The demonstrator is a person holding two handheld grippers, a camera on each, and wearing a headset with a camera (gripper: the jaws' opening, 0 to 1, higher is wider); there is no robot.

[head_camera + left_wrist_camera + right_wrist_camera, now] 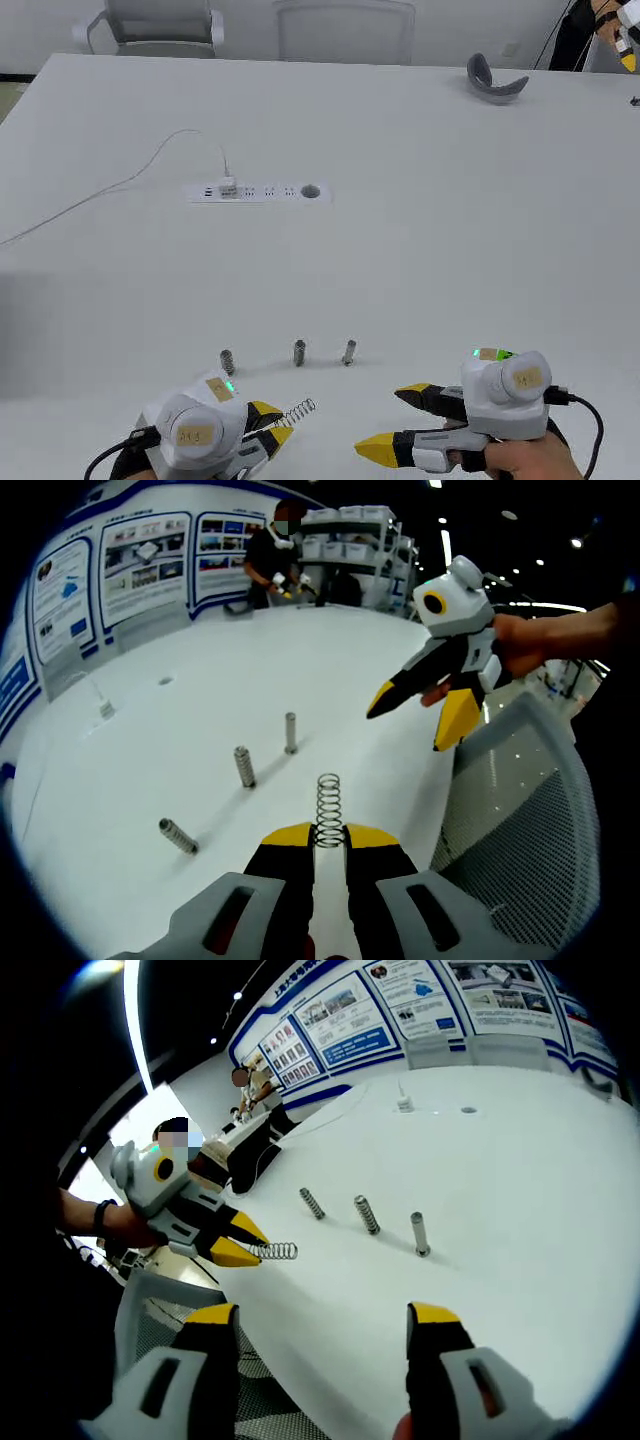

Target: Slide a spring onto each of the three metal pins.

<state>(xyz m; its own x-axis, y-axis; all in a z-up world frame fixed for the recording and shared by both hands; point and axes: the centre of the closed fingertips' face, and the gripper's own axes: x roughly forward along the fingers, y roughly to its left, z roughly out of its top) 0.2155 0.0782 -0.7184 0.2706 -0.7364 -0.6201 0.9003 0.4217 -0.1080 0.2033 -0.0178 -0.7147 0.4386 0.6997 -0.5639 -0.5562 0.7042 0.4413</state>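
Grip on the spring point(328, 798): shallow, with only the end coils pinched between the yellow tips of the left hand-held gripper point(328, 835) and the rest jutting forward unsupported. Held above the table point(420, 250) near its front edge, short of the row of three pins and clear of them. Right hand-held gripper point(322, 1313): jaws spread wide, nothing between them, hovering off to the side. Further out, the row itself: leftmost pin point(178, 836) and middle pin point(244, 766) already loaded, the leftmost looking tilted in both gripper views, though possibly just lens distortion. Rightmost pin point(290, 732) bare, so judged the target.

Likely failures from here:
- With so little coil in the jaws, easy for the spring to pivot or squirt out on contact with the pin top, then roll across the table or over the near edge.
- Free end apt to wobble, catch the pin's rim instead of swallowing it, and buckle sideways.
- Pins small and seemingly freestanding, so any side push from an off-axis approach is liable to topple the bare one or knock the loaded neighbour just beside it.
- Reaching across from the left means passing the two finished pins, and low travel risks clipping them.
- Empty hand-held gripper free to steady the target, but could equally bump it.
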